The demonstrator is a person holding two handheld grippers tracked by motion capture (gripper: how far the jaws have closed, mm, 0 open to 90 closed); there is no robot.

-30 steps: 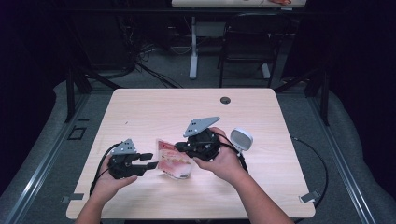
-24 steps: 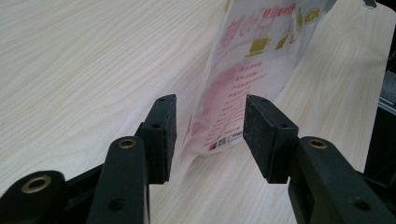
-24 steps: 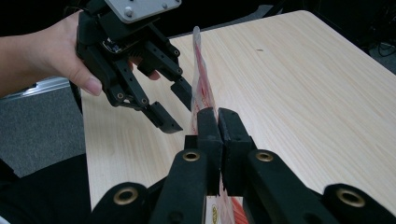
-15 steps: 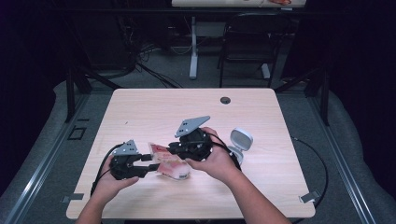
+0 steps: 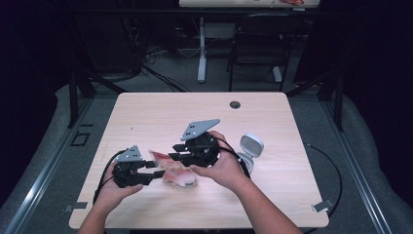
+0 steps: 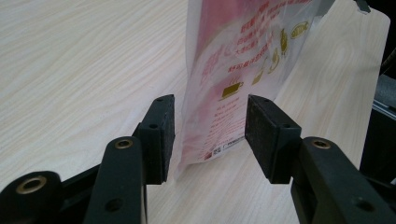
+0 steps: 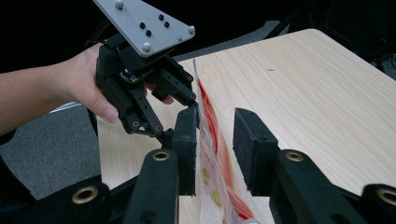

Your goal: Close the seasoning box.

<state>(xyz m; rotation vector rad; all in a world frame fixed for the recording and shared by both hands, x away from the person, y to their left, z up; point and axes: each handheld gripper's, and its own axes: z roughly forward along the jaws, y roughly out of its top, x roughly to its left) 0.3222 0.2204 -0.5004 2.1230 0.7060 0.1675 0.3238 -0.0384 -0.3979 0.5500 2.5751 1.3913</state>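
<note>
Pink pouch (image 5: 171,170) between both my grippers, mid-table

My left gripper (image 6: 209,135) stands apart around its edge; my right gripper (image 7: 215,149) has just been opening, pouch between its jaws

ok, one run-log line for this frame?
left tool: open, pouch between jaws | right tool: jaws just opening, pouch between, pads clear | pouch: on table | white case: untouched
</note>
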